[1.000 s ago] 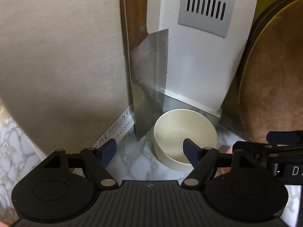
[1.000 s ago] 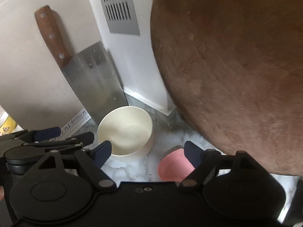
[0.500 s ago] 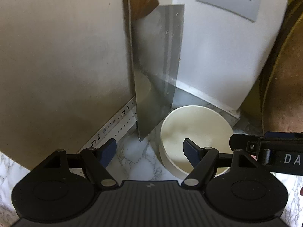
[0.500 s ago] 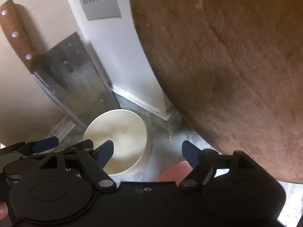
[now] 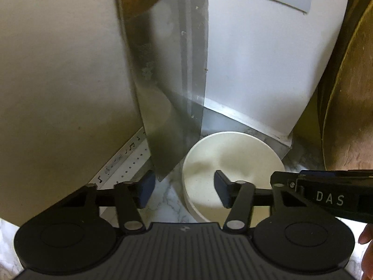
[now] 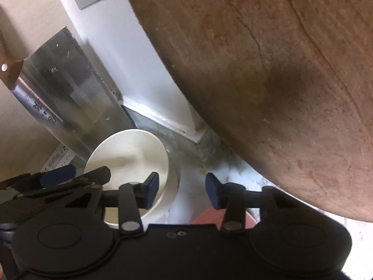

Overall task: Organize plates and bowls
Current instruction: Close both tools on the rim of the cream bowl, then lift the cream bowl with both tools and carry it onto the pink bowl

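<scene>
Here the cream bowl (image 5: pixel 230 161) sits upright on the marble counter (image 5: pixel 167 200), its mouth facing up, in the corner where the beige wall (image 5: pixel 58 81) meets the white panel (image 5: pixel 256 58). Being round, it has no long axis to speak of. The cleaver (image 5: pixel 170 88) leans against the wall just left of it, blade down and wooden handle up, its lower corner close to the bowl's rim; whether they touch cannot be told.

The left gripper (image 5: pixel 184 187) is wide apart and holds nothing. Its right finger hangs over the inside of the bowl, while the left finger is outside the rim, over the counter near the cleaver's tip.

The right gripper (image 6: pixel 181 190) is also spread and empty. Its left finger lies over the bowl's right edge, and its right finger stands above bare counter. A pink bowl (image 6: pixel 209 215) shows just below that finger, mostly hidden by the gripper body. The big round board (image 6: pixel 268 70) leans at the right, filling much of that view.
</scene>
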{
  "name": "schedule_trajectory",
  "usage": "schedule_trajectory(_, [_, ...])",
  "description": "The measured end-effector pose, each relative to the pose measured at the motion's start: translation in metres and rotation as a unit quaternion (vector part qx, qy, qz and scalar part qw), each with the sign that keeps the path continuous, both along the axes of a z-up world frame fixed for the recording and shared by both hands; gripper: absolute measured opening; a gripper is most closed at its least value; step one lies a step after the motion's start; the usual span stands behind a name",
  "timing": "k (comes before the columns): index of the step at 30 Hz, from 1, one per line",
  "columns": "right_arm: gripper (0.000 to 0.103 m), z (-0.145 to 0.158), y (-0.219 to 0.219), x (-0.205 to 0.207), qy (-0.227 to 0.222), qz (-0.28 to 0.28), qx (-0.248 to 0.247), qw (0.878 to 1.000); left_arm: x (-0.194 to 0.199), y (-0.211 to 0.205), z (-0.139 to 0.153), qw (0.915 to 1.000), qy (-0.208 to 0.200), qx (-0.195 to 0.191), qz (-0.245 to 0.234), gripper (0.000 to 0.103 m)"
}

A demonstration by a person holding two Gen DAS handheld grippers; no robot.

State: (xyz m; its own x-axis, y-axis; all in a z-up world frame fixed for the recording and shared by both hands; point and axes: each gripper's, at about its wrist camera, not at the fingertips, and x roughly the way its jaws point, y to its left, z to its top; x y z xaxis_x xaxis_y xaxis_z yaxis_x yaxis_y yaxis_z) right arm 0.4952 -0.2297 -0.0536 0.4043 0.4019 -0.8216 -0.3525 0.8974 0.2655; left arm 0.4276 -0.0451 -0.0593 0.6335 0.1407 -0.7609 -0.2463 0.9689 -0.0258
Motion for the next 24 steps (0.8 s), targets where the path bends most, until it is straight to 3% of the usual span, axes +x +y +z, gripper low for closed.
schedule_trajectory(2, [0.031, -0.001, 0.003, 0.000, -0.002, 0.003, -0.002, 1.000, 0.002, 0.002, -0.002, 1.0000, 0.005, -0.004, 0.001, 0.033])
schedule_trajectory(7, [0.023, 0.000, 0.011, -0.002, -0.010, 0.010, -0.011, 1.000, 0.008, 0.005, -0.008, 0.9998, 0.017, -0.014, -0.005, 0.016])
schedule_trajectory(11, [0.013, 0.000, 0.017, -0.004, -0.009, 0.016, -0.011, 1.000, 0.006, 0.009, -0.009, 0.9994, 0.020, -0.028, -0.007, 0.009])
schedule_trajectory(12, [0.009, 0.001, 0.018, -0.005, -0.009, 0.018, -0.010, 1.000, 0.006, 0.008, -0.008, 0.9993, 0.020, -0.029, -0.010, 0.008])
schedule_trajectory(24, [0.008, 0.004, 0.024, -0.022, -0.019, 0.018, -0.029, 0.999, 0.000, 0.002, -0.009, 0.9993, 0.019, -0.021, -0.023, 0.007])
